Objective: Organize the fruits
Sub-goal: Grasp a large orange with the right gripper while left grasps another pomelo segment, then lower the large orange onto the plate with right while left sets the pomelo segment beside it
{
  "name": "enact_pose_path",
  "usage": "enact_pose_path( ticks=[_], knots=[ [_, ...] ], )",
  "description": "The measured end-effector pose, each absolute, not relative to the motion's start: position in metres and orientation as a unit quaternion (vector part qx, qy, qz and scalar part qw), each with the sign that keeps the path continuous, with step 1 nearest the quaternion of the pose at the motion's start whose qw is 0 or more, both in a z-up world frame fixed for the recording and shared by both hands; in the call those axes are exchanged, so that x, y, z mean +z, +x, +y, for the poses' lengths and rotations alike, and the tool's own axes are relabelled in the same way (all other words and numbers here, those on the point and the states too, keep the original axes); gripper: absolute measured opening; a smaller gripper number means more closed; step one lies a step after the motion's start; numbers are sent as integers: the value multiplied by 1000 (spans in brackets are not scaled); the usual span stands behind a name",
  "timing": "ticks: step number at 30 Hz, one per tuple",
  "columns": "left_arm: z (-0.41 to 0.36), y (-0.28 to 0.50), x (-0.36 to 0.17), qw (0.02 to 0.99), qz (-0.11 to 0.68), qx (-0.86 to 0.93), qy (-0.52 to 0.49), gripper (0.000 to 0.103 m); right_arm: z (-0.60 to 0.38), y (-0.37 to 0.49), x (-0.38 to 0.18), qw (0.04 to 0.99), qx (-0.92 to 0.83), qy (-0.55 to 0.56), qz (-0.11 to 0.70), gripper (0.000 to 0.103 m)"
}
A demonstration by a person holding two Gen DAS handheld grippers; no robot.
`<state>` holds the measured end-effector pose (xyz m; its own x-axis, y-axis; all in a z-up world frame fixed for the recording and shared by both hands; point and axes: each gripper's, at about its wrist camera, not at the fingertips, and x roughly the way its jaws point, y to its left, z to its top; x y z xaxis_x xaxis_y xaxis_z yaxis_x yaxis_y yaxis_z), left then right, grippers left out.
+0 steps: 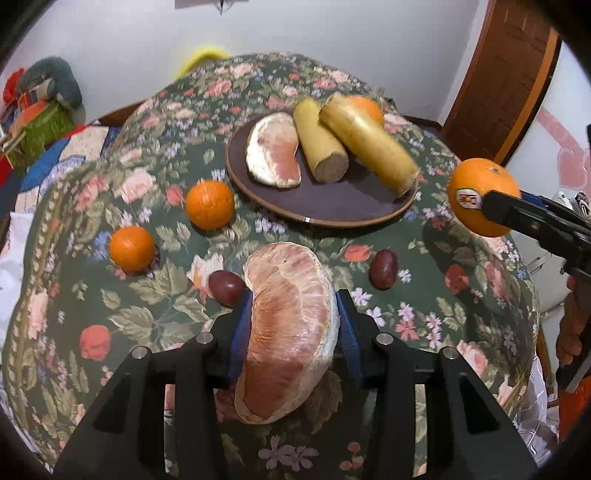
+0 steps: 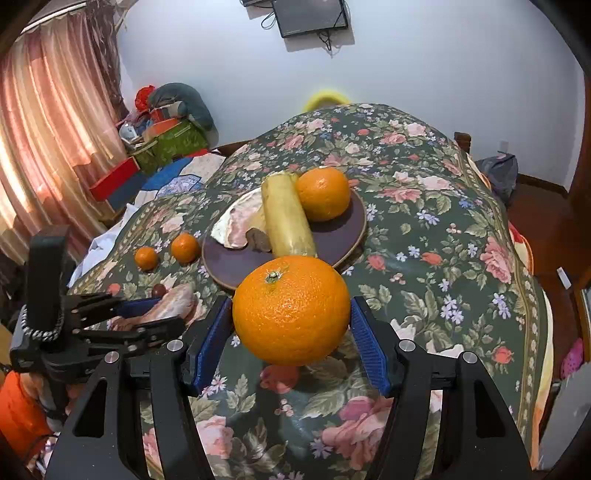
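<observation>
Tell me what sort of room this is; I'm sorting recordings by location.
Probably a lived-in bedroom or sitting room at home: a floral green tablecloth covers the table, pink pleated curtains hang at the left, and a dark wall-mounted screen sits above.

1. A home, seemingly a lived-in bedroom or sitting room.
2. Pink curtains (image 2: 48,147), a wall-mounted screen (image 2: 310,16) and a wooden door (image 1: 509,74).
3. A floral cloth (image 2: 424,221) covers the desk; household boxes (image 2: 166,144) piled alongside.

A floral tablecloth (image 2: 424,229) in dark green covers the table. On the far wall hangs a dark screen (image 2: 310,16). At the left, pink curtains (image 2: 48,140) hang beside stacked boxes (image 2: 173,142), topped by what may be a grey cushion (image 2: 184,98).
</observation>
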<state>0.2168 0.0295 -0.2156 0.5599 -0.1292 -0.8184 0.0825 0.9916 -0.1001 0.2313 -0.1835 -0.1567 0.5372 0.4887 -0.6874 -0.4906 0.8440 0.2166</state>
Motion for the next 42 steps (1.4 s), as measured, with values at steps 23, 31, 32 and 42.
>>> enact_pose_path(
  ticks=[23,31,32,42],
  knots=[
    [30,273,-155,925,375,-60,-28,44,-187,288,-140,899,260,14,352,61],
    [22,302,-164,924,376,-63,-22,44,-181,312,-158,893,254,17,371,61],
    [22,306,-166,924,377,-62,-23,44,-180,315,-160,892,254,17,374,61],
    [22,330,-190,913,404,-54,-27,44,-167,321,-178,884,251,-1,395,62]
  ],
)
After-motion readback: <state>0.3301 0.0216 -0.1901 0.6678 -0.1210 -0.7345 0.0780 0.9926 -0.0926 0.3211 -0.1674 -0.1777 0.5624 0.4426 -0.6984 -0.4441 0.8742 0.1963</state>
